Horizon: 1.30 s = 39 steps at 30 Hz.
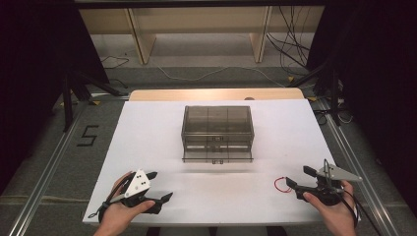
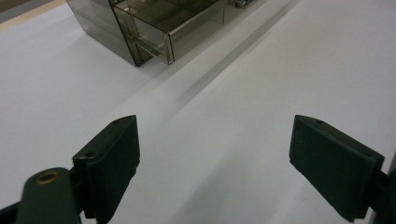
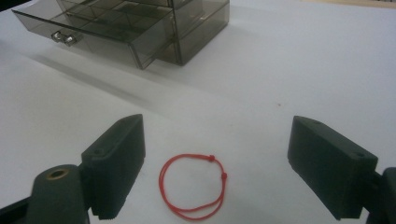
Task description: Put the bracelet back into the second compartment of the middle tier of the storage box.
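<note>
Worktop (image 1: pixel 147 137): flat, matte white board, rectangular, with a pale wood edge along the far side.

Drawer box (image 1: pixel 217 132): smoky translucent plastic, boxy, hard-edged, set at mid-worktop; divided compartments visible through the top; bottom drawer (image 3: pixel 88 35) pulled partway out, with a small silvery handle at its front.

Cord loop (image 3: pixel 194 185): thin red string, rounded in outline, doubled along the lower arc, two small knots on the right side; lying flat on the worktop near the right front edge, well apart from the drawer box.

Left gripper (image 1: pixel 156 186): black, blocky, topped with a grey three-cornered plate, held in a hand at the left front corner; jaws spread wide, nothing between them but bare white surface.

Right gripper (image 1: pixel 298 178): same black build and grey plate, held in a hand at the right front corner; jaws wide apart, gripping nothing, the red loop lying on the board between them in the right gripper view, nearer the left-hand jaw.

Jaw faces: matte black, slab-shaped, slightly bevelled.

Floor (image 1: pixel 59 162): grey, with metal rails, trailing cables and a taped mark beside the worktop.
</note>
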### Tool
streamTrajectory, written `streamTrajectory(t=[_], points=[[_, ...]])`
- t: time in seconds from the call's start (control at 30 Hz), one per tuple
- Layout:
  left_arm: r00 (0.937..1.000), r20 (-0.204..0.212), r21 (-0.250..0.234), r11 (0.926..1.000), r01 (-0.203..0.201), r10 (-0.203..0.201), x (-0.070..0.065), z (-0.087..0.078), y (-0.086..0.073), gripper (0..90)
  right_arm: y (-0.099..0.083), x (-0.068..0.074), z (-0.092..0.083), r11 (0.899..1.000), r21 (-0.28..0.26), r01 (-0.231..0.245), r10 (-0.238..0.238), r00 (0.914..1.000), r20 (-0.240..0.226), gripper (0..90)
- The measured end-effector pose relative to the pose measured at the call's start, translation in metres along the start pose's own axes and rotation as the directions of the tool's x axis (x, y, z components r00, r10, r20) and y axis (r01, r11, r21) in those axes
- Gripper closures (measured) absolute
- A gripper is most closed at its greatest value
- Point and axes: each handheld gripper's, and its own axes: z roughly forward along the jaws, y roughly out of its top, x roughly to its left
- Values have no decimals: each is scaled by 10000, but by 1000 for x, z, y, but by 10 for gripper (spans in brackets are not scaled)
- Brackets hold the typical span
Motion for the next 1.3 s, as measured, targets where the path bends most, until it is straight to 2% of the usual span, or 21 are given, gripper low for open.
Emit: streamTrajectory(t=[0.1, 0.13, 0.2, 0.33, 0.57, 0.67, 0.8, 1.0, 1.23, 1.3], points=[[9999, -127, -95, 9999, -33, 31, 1, 0, 1, 160, -1, -1, 1, 9999, 98, -50, 49, 10000, 56, 235], [9999, -171, -68, 10000, -3, 2, 2, 0, 0, 160, -1, -1, 0, 9998, 151, -106, 104, 9999, 110, 268], [9999, -156, -62, 10000, 17, -18, 2, 0, -1, 160, 0, -1, 0, 9998, 172, -105, 102, 9998, 158, 273], [9999, -133, -64, 10000, 11, -11, 3, 0, -2, 160, 0, -1, 1, 9989, 432, -151, 139, 9995, 293, 383], [9999, -158, 30, 10000, -27, 28, 2, 2, -3, 160, 0, -2, 5, 9968, 784, -175, 153, 9995, 288, 467], [9999, -165, 47, 10000, -14, 15, 3, 3, -3, 160, 0, -2, 6, 9962, 846, -200, 176, 9994, 286, 475], [9997, -223, 96, 9999, 43, -41, 3, 5, -3, 161, -2, -4, 9, 9915, 1252, -342, 309, 9991, 283, 514], [9997, -254, 104, 9999, 72, -69, 3, 5, -4, 161, -2, -6, 11, 9898, 1374, -366, 328, 9990, 294, 542], [9995, -296, 67, 9999, 104, -102, 3, 5, -4, 161, -2, -8, 16, 9838, 1727, -480, 440, 9987, 267, 591], [9994, -320, 68, 9999, 99, -96, 3, 5, -4, 161, -3, -8, 20, 9790, 1970, -522, 487, 9986, 227, 615]])
